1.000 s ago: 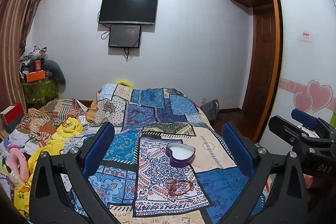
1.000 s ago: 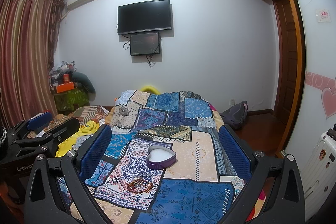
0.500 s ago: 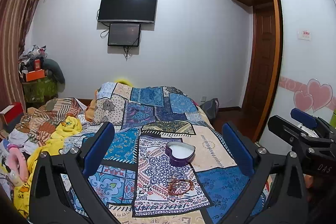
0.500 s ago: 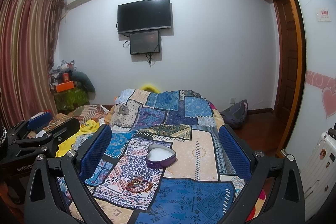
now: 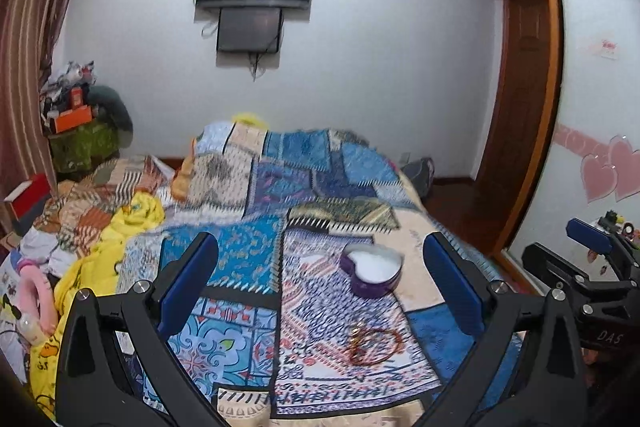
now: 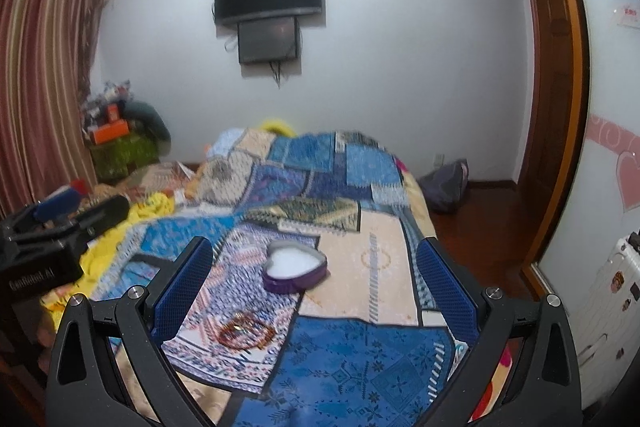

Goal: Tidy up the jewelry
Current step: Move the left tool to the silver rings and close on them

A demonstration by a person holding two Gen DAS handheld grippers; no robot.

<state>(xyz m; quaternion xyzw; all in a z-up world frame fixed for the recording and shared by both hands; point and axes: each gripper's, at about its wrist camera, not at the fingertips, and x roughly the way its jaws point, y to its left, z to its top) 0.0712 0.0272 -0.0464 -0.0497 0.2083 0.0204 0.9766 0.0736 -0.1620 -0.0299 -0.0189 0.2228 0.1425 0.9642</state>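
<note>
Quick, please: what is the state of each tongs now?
Left tongs: open, holding nothing.
Right tongs: open, holding nothing.

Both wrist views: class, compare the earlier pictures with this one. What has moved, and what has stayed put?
Both open grippers, left and right, have tipped down and eased nearer the bed, so the heart-shaped box and bracelets look larger. Nothing was gripped or released. Box and bracelets lie unmoved on the patchwork quilt.

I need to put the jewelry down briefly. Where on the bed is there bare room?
Free: the blue quilt patch right of the reddish bead bracelets, and the cream patch right of the purple heart-shaped box. Crowded: the left side, with yellow clothing.
</note>
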